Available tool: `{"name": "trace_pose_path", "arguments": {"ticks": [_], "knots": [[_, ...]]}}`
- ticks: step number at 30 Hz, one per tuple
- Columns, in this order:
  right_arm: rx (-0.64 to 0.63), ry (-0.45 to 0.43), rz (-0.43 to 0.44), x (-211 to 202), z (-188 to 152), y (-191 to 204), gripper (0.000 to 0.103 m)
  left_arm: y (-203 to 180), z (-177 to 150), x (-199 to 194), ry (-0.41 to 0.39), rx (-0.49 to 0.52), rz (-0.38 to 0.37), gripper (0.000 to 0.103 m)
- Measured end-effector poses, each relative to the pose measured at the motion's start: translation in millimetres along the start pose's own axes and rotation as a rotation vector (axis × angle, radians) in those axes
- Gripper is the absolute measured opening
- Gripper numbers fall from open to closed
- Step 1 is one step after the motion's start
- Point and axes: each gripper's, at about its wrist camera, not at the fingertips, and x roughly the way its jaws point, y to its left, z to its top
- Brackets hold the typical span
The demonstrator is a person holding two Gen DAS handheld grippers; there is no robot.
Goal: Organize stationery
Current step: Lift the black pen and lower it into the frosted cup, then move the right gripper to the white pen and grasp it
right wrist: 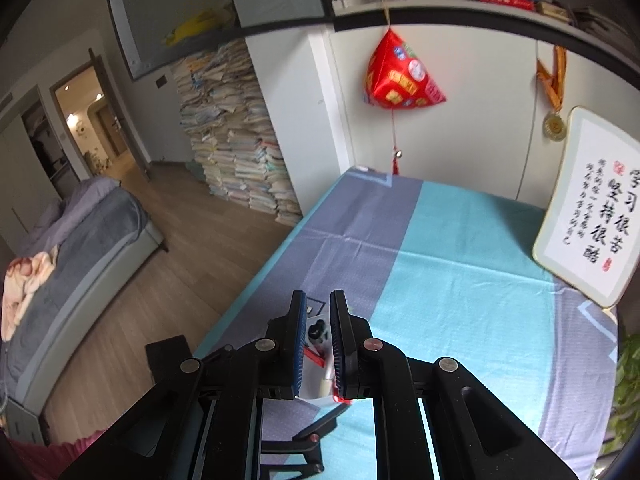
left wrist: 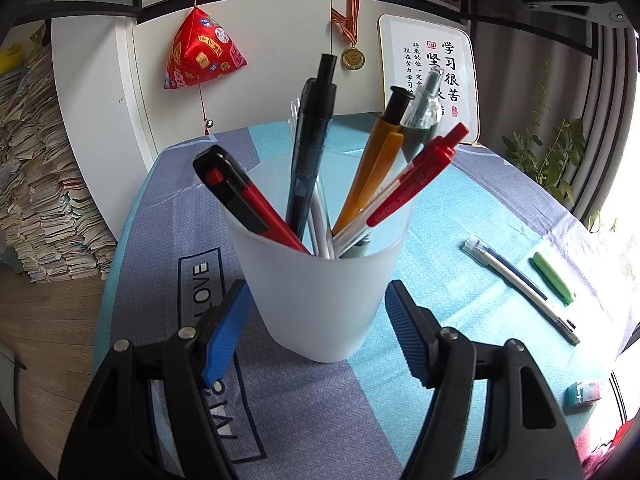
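Observation:
A frosted white cup (left wrist: pixel 320 296) stands on the blue and grey tablecloth (left wrist: pixel 440 208). It holds several pens and a red and black utility knife (left wrist: pixel 244 200). My left gripper (left wrist: pixel 316 332) is open, its blue pads (left wrist: pixel 224 336) on either side of the cup's lower half without squeezing it. A white pen (left wrist: pixel 520 284), a green marker (left wrist: pixel 554 278) and a teal eraser (left wrist: pixel 584 392) lie on the cloth to the right. My right gripper (right wrist: pixel 320 340) is high above the table with its jaws nearly together and nothing between them; the cup (right wrist: pixel 316 384) shows below through the gap.
A framed calligraphy board (right wrist: pixel 588 216) leans against the back wall at the right. A red hanging ornament (left wrist: pixel 200 56) and a medal (left wrist: pixel 353 58) hang on the wall. The table's left edge (right wrist: pixel 256 280) drops to a wooden floor with stacked papers (right wrist: pixel 232 140). A plant (left wrist: pixel 548 152) stands at the right.

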Motion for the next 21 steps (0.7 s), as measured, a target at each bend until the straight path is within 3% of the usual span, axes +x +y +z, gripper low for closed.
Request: {"name": "trace_pose_path", "arguments": {"ticks": [5,14,21], "knots": [[0.032,-0.024,-0.06,-25,-18,-25,0.012,0,0,0,0.0,0.0,0.0,0.069],[0.183,0.202,-0.149,18,-103,-87,0.012,2,0,-1,0.003,0.007,0.008,0.069],[0.155,0.253,-0.199,40,-123,-96,0.012,0,0,0,0.011,0.01,0.012,0.069]]}}
